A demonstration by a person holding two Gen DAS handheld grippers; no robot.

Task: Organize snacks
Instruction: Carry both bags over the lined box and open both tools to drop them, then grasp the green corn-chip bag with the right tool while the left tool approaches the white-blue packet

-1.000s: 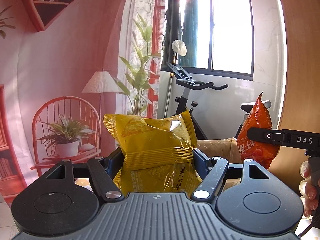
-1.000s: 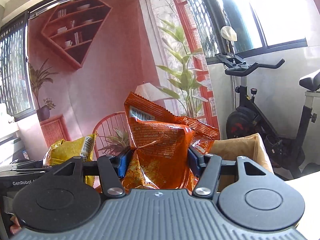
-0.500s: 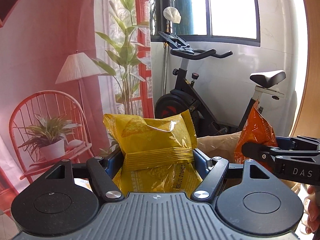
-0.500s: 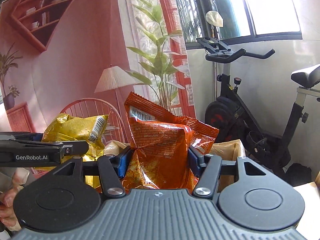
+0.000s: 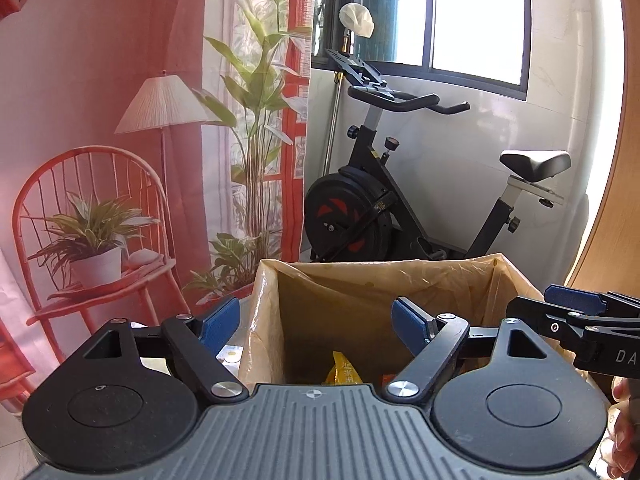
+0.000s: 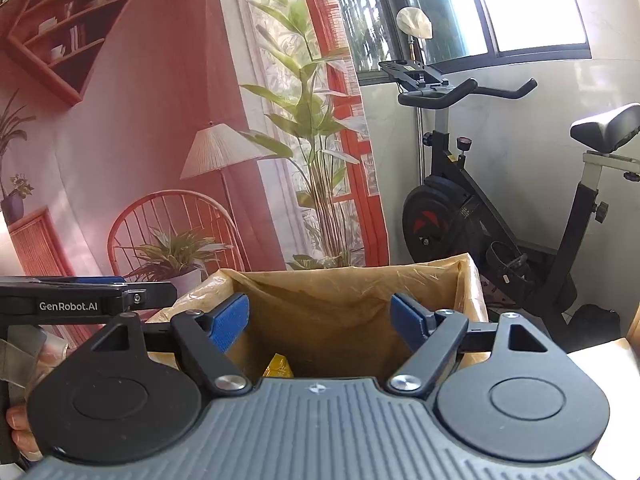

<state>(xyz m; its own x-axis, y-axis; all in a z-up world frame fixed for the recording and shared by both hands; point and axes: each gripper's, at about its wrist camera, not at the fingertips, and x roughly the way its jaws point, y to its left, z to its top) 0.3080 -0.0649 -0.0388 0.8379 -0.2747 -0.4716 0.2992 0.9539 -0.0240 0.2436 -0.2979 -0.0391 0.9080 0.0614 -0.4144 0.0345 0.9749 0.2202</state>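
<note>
- My left jaws point(image 5: 316, 322) and right jaws point(image 6: 320, 320) have just been opening; both now stand apart with nothing between them.
- The yellow foil snack packet point(image 5: 343, 370) lies down inside the plastic-lined brown cardboard box point(image 5: 400, 280), below and ahead of both.
- Box walls are close on each side; straight up looks clear.

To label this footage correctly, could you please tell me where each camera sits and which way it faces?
Left wrist: on the left tool, looking over its open fingers into the lined box; the right tool and fingertips show at right.
Right wrist: on the right tool, facing the same box; the left tool shows at left.
Shared: box, yellow snack bag, exercise bike.
</note>
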